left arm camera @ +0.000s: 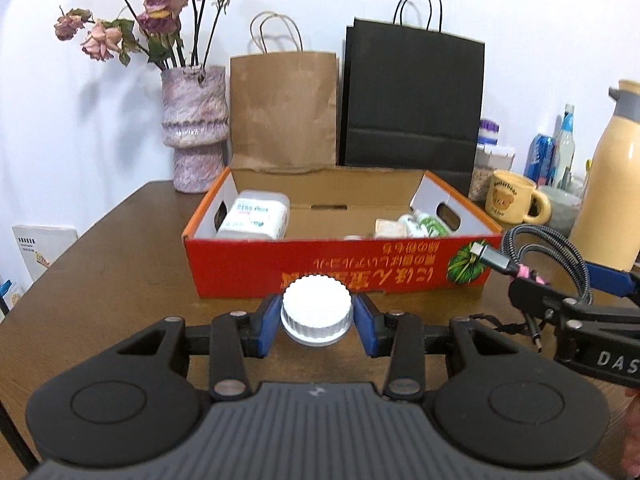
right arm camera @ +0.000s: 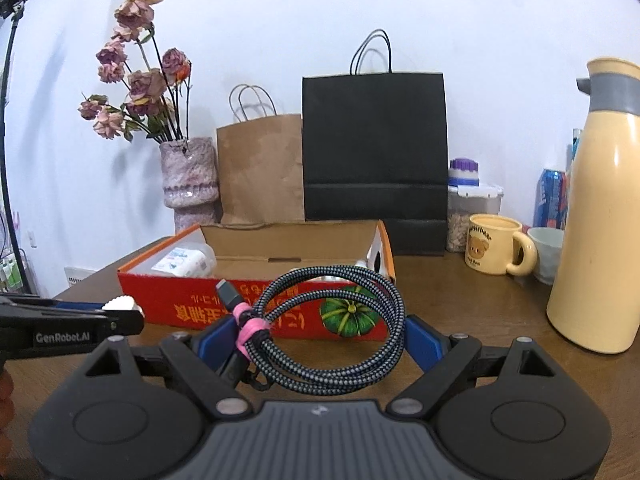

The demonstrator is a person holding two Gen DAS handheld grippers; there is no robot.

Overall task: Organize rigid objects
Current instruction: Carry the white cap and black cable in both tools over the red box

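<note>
Nearest the lens in the left wrist view, the left gripper (left arm camera: 317, 322) clamps its blue pads on a white ribbed bottle cap (left arm camera: 317, 312) at lower centre; whatever is below the cap is hidden. In the right wrist view, the right gripper (right arm camera: 320, 340) holds a coiled braided cable (right arm camera: 332, 324) between its wide-set blue pads at lower centre; a pink tie (right arm camera: 250, 326) binds the coil beside the left pad, and a grey plug sticks up from it. Both are held above the brown bench (left arm camera: 120, 264).

Beyond them at mid-frame stands the red cardboard box (left arm camera: 340, 268), open on top. A white packet (left arm camera: 256, 216) lies at its left end, and small white and green items (left arm camera: 416, 226) lie at its right end.

Behind the box, a brown paper bag (left arm camera: 284, 108) and a black paper bag (left arm camera: 414, 100) stand against the wall. A vase of dried roses (left arm camera: 194, 128) stands at upper left. At the right edge are a yellow mug (right arm camera: 494, 244) and a cream flask (right arm camera: 596, 208).
</note>
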